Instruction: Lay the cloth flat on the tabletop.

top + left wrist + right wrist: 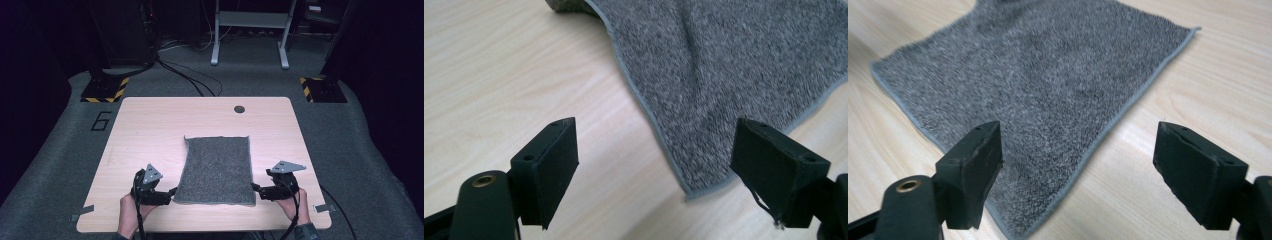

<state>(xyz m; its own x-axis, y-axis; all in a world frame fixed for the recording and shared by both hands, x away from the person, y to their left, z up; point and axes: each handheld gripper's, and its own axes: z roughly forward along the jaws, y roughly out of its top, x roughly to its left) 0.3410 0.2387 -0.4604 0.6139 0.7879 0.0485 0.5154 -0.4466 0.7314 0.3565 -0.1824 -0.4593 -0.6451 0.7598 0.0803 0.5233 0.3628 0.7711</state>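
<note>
Grey towel (216, 170) flat on the wooden table (150, 125), right between both tools. Left gripper (172, 192) just beside its near left corner, jaws wide apart. Right gripper (254, 188) by the near right corner, jaws apart too.

From my remote station, I look down on a pale wood-grain table (150, 130) with rounded corners, standing on grey carpeted floor (60, 145). A grey terry towel (216, 170) lies flat on the tabletop, slightly toward 5 o'clock of centre, its near edge running close to the table's 6 o'clock edge. The towel's far-left corner, at about 11 o'clock on the cloth, curls up a little. A small dark round hole (239, 109) sits in the tabletop toward 1 o'clock, well apart from the towel.
</note>
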